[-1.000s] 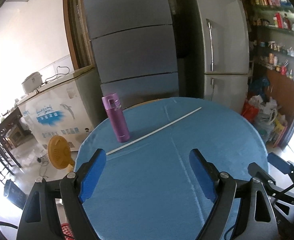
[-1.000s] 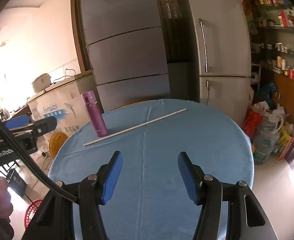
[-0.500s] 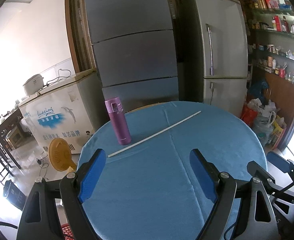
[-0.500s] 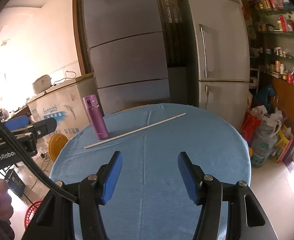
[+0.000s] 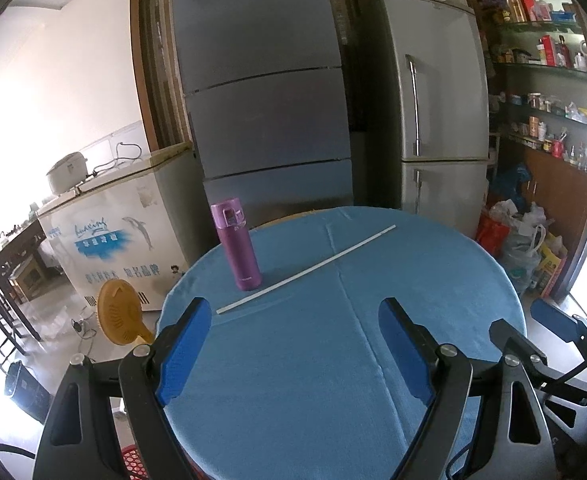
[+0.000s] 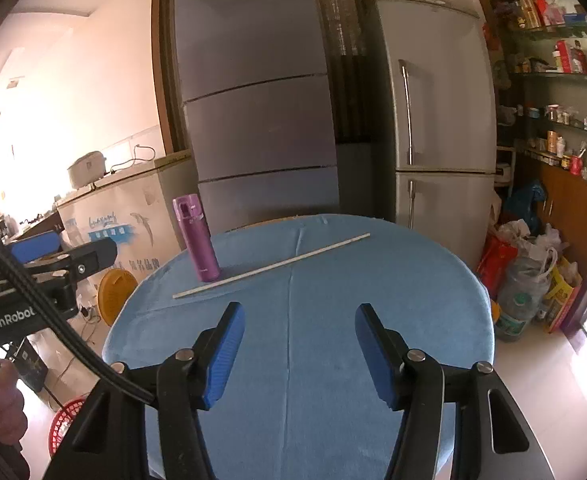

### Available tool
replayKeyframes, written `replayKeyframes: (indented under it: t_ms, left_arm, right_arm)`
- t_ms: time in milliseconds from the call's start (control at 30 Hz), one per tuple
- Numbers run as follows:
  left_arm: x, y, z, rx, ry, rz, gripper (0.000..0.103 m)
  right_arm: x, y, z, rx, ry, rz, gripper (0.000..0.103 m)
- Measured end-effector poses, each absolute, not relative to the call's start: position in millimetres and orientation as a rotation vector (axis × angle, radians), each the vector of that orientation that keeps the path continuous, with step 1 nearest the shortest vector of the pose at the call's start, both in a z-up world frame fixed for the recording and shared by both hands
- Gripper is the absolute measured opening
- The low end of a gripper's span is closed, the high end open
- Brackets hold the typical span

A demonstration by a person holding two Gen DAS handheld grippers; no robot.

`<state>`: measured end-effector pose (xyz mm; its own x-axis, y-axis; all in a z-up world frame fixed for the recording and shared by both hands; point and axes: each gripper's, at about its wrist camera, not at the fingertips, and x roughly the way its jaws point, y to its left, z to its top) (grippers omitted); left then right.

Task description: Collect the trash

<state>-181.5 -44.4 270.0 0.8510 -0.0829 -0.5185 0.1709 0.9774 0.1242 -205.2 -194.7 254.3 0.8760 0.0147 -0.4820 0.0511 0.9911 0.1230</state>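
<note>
Both hands idle, nothing picked up yet, so this reads as the approach step. Left gripper [image 5: 293, 344] has its jaws spread wide and empty, held over the near part of the round table [image 5: 493, 272] with the blue cloth; right gripper [image 6: 299, 350] likewise wide and empty, just beside it on my right. The only thing that looks like trash is the thin white stick [image 5: 305, 270], lying flat on the cloth across the far half, running from near-left to far-right. Its near end sits just in front of the purple flask [image 5: 235, 248], which stands upright at the far-left of the table; from the right wrist view the stick [image 6: 271, 266] looks very close to the flask [image 6: 197, 238] base, can't tell if they touch. I judge the flask isn't trash, leave it. A red basket [image 6: 63, 420] shows on the floor at lower left, likely the bin, though mostly hidden. Next move: reach forward, drop a gripper low to the cloth, turn the jaws across the stick and pinch near its middle, well clear of the flask. It's thin and flat on fabric, so expect the pads to catch cloth or slip off it.
</note>
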Motion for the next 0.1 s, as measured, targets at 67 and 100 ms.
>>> replayKeyframes:
  t_ms: [67, 100]
  left_arm:
    - [-172.1, -43.0, 261.5, 0.162, 0.561, -0.137, 0.086]
    - [-166.0, -42.1, 255.4, 0.162, 0.58, -0.135, 0.086]
  right_arm:
    - [-200.5, -194.7, 249.3, 0.136, 0.514, -0.021, 0.067]
    - [-195.6, -195.0, 244.3, 0.135, 0.528, -0.024, 0.068]
